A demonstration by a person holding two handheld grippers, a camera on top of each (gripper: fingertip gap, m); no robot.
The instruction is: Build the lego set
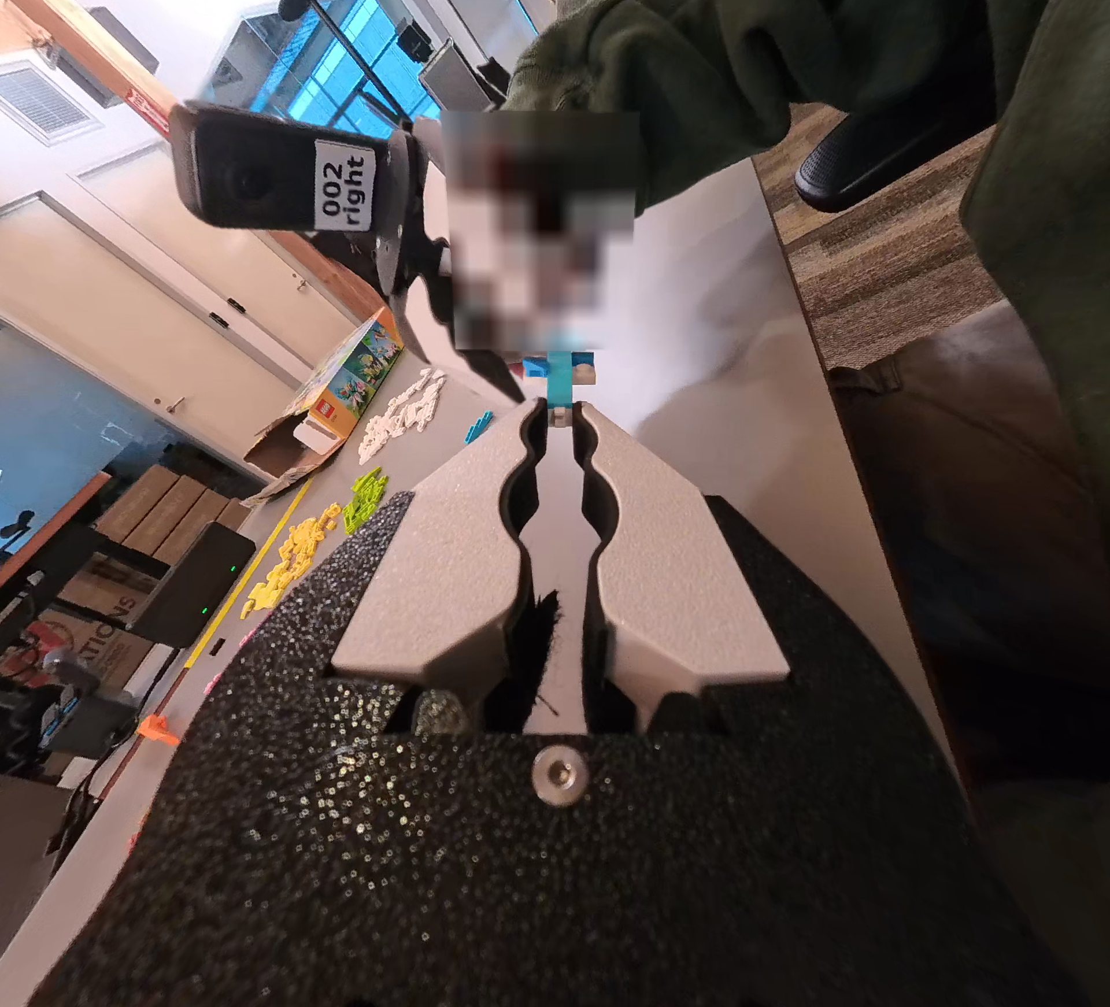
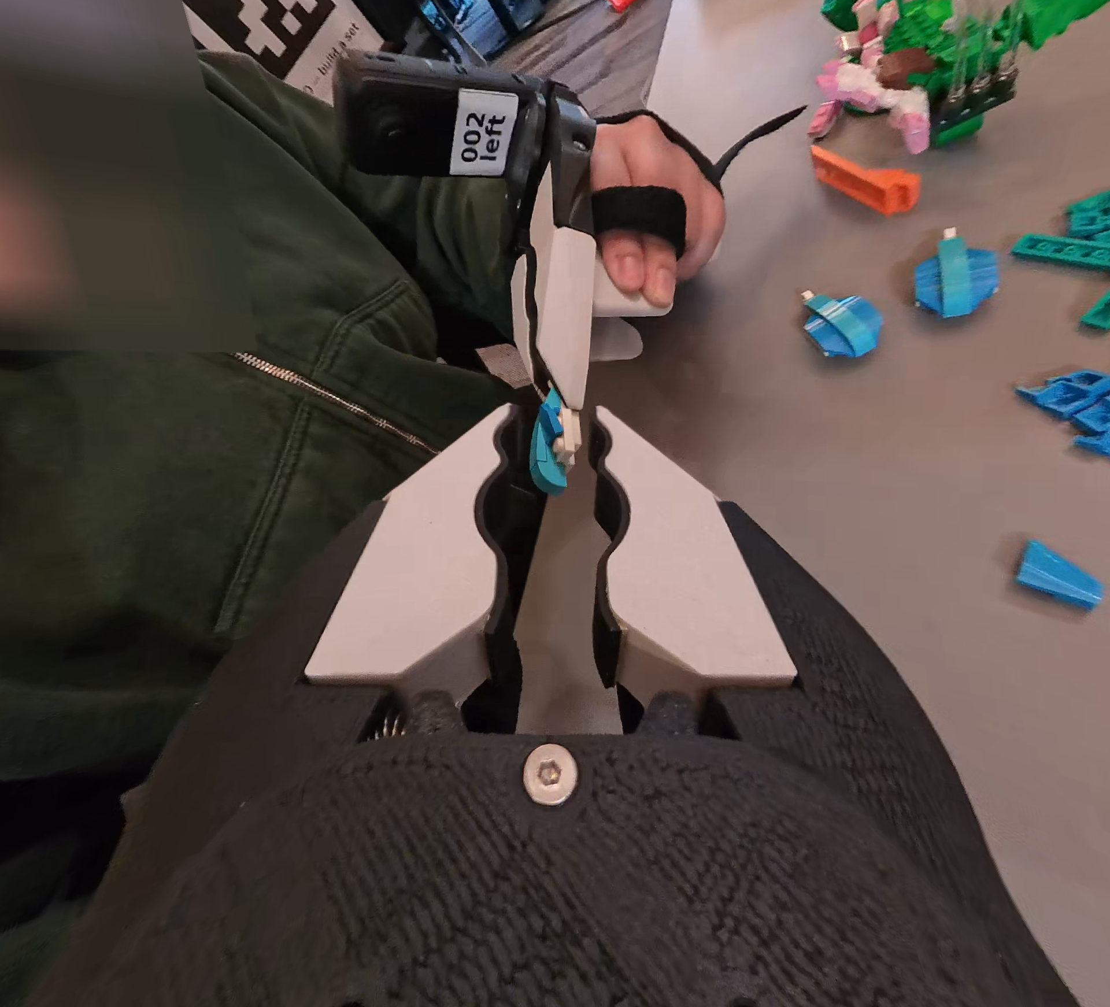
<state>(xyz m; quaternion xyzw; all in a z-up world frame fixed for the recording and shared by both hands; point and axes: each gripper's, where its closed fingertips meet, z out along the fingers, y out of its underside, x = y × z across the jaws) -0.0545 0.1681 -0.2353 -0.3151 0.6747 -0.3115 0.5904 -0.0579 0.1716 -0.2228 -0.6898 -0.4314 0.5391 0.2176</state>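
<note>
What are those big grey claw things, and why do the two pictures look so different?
They are hand-held pinchers. A person in a green jacket holds one in each hand, and each carries a camera looking along its two fingers, so every picture is one pincher's own view.

The left gripper is shut on a small blue and grey lego piece. In the other picture you see it from the side, with the person's hand on its handle. The right gripper faces that piece with its fingers apart.

On the grey table lie loose blue pieces, an orange tool, a green and pink lego model, yellow pieces, white pieces and the lego box.
</note>
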